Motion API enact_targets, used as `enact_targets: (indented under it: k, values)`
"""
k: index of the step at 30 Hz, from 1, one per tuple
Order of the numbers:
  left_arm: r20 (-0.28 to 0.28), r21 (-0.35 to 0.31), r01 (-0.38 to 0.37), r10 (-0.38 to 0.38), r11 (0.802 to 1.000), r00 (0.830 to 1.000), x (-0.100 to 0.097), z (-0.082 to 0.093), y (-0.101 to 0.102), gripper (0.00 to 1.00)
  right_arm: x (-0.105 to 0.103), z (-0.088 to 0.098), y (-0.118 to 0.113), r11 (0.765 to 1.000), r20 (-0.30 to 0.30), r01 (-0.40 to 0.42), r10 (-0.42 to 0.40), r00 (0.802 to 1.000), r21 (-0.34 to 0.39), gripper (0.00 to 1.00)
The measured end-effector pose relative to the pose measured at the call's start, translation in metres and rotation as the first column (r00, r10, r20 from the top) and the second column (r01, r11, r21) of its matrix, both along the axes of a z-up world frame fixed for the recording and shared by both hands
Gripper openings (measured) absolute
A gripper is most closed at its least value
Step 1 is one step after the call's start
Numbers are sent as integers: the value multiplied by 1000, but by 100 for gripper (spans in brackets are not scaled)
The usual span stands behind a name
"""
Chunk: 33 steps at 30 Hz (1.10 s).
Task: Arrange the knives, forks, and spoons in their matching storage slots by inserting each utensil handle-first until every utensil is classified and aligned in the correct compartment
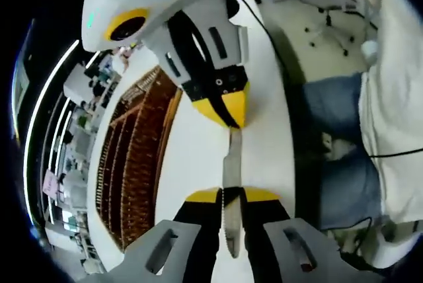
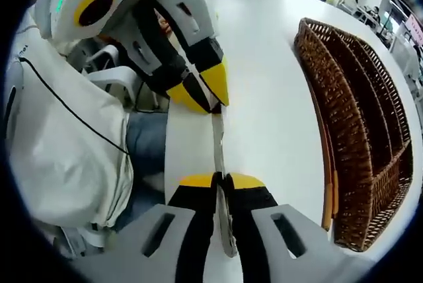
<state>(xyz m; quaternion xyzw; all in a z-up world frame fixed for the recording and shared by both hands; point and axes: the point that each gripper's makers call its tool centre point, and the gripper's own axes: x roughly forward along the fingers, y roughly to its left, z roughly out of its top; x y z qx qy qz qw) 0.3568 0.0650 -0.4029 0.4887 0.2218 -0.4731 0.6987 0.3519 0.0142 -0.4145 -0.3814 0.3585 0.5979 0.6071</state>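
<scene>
A silver table knife (image 1: 232, 161) hangs level over the white table (image 1: 192, 157), held at both ends. My left gripper (image 1: 231, 194) is shut on one end, and the serrated blade runs back between its jaws. My right gripper (image 1: 231, 114) comes in from above and is shut on the other end. In the right gripper view the same knife (image 2: 217, 144) lies between my right gripper (image 2: 221, 178) at the bottom and my left gripper (image 2: 210, 101) at the upper left. A brown wicker organizer (image 2: 357, 98) with long narrow slots lies to the side on the table (image 2: 264, 45).
The wicker organizer (image 1: 132, 164) sits left of the knife in the left gripper view. The table edge runs close beside the knife, with a person's jeans-clad leg (image 1: 337, 131) and white top (image 2: 66, 151) just past it. An office chair (image 1: 330, 25) stands on the floor.
</scene>
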Motion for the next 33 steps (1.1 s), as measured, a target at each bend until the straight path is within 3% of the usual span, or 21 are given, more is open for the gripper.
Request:
enact_targets:
  k: [3,8,10,12,14,16,19,21,30,33]
  values:
    - [-10,-15,17,-17,1000,1000,3,-1,-1,7,-3,0,0,1000,50,-14,14,999,2,4]
    - [-156,-94,-48,33,994,987,-2,0,-2,9,-1,0,-1,1000,82,-8,7,997,8,4]
    - [-216,-95,-75,53,993,975,-5,-1,-1,10,-1,0,-2,1000,88,-8,7,996,11,4]
    - [-309,-90,-127,94,988,946,-8,-3,-1,10,-2,0,-1,1000,108,-10,9,994,8,4]
    - [-355,-70,-150,116,986,928,-6,-4,-1,9,-2,1,-2,1000,119,-8,7,993,6,4]
    - [-361,-54,-128,100,990,927,-6,-4,-3,7,-1,1,-2,1000,124,-9,8,992,9,4]
    - [-407,-26,-144,121,989,905,-11,-6,-5,2,1,1,-4,999,134,-24,19,991,31,5]
    - [-403,-17,-94,79,995,912,-13,-7,-6,2,1,2,-5,999,129,-21,15,992,47,5]
    - [-411,-36,-114,89,993,907,-18,-9,-5,2,-7,3,-23,993,11,62,-63,998,105,7]
    - [-422,-54,-140,104,989,900,-20,-9,-6,3,-11,2,-22,994,-14,35,-34,999,106,5]
